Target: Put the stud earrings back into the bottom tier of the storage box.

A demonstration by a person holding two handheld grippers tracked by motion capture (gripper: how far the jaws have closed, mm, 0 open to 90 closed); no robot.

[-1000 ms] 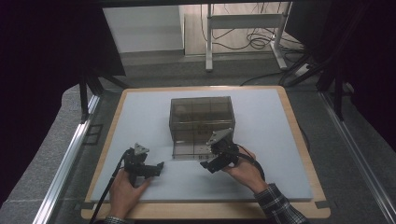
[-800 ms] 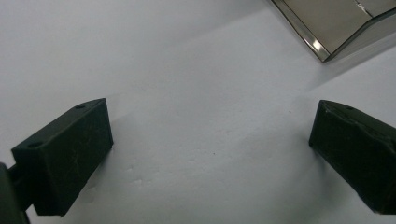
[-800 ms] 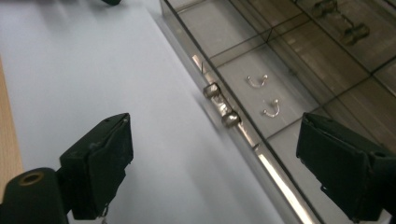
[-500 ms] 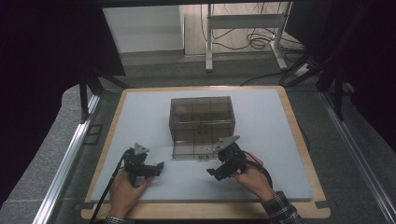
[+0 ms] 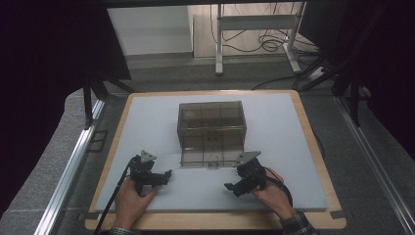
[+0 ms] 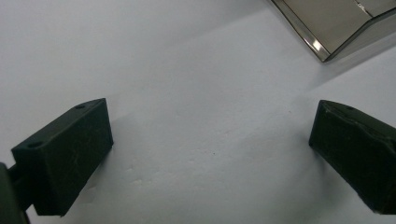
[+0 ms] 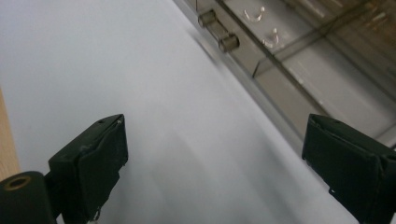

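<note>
A smoky clear box [image 5: 211,125] stands on the white tabletop [image 5: 147,122], near the middle and a little toward the far side. Its front flap [image 5: 211,157] lies folded down flat on the tabletop, pointing at the person. In the right gripper view the flap's edge carries two small cylindrical knobs [image 7: 218,30], and two small metal clips [image 7: 261,23] show through the clear plastic.

The left hand-held gripper [image 5: 164,177] rests low over the tabletop, left of the flap and well apart from the box. Its jaws are spread wide with only bare white surface between them; in the left gripper view a corner of the box [image 6: 336,28] shows at the upper right.

The right hand-held gripper [image 5: 234,186] sits just in front of the flap's right end, close to it but not touching. Its jaws have just been opening and now stand spread wide, with nothing between them. In its own view the flap runs diagonally past the right jaw, and a strip of the wooden border [image 7: 7,140] shows at the left edge.
</note>
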